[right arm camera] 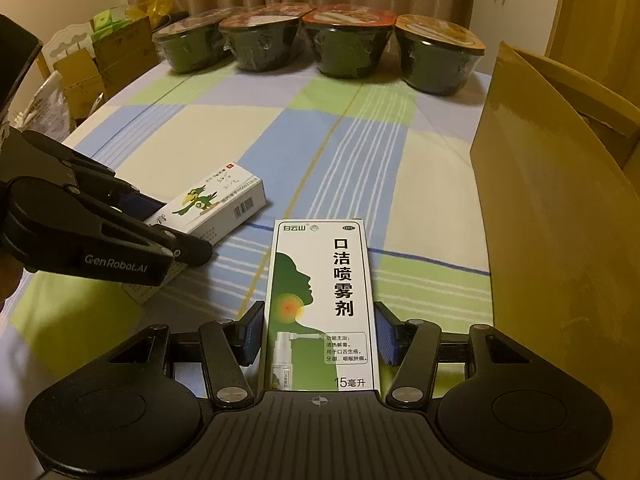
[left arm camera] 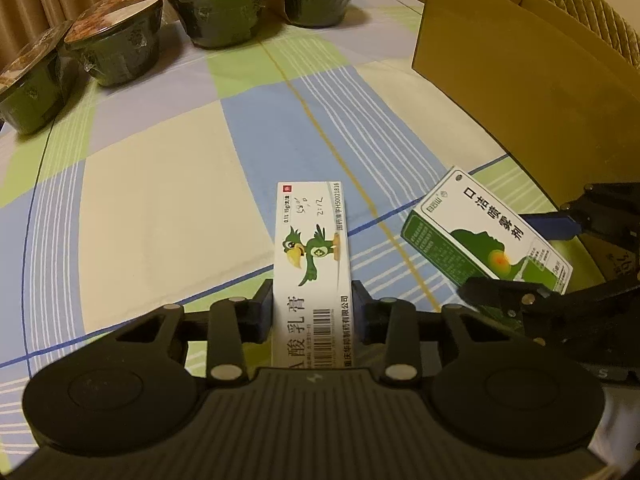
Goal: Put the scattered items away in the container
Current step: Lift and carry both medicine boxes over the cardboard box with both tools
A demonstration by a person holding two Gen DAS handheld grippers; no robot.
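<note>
My left gripper [left arm camera: 312, 300] is shut on a white ointment box with a green parrot [left arm camera: 310, 248], which sticks out forward between the blue pads. The right wrist view shows that parrot box [right arm camera: 216, 204] at the left, in the left gripper [right arm camera: 176, 228], low over the cloth. My right gripper [right arm camera: 318, 320] is shut on a green-and-white throat spray box [right arm camera: 320, 280]. From the left wrist view, the spray box [left arm camera: 480, 224] is tilted at the right in the right gripper [left arm camera: 528, 256]. An open cardboard box [left arm camera: 520, 60] [right arm camera: 552, 220] stands at the right.
Several black instant-noodle bowls [left arm camera: 224, 8] [right arm camera: 344, 44] line the far edge of the table, which is covered by a checked cloth [right arm camera: 200, 128]. A padded chair back [left arm camera: 580, 12] rises behind the cardboard box. Smaller cartons [right arm camera: 100, 60] sit beyond the table's left edge.
</note>
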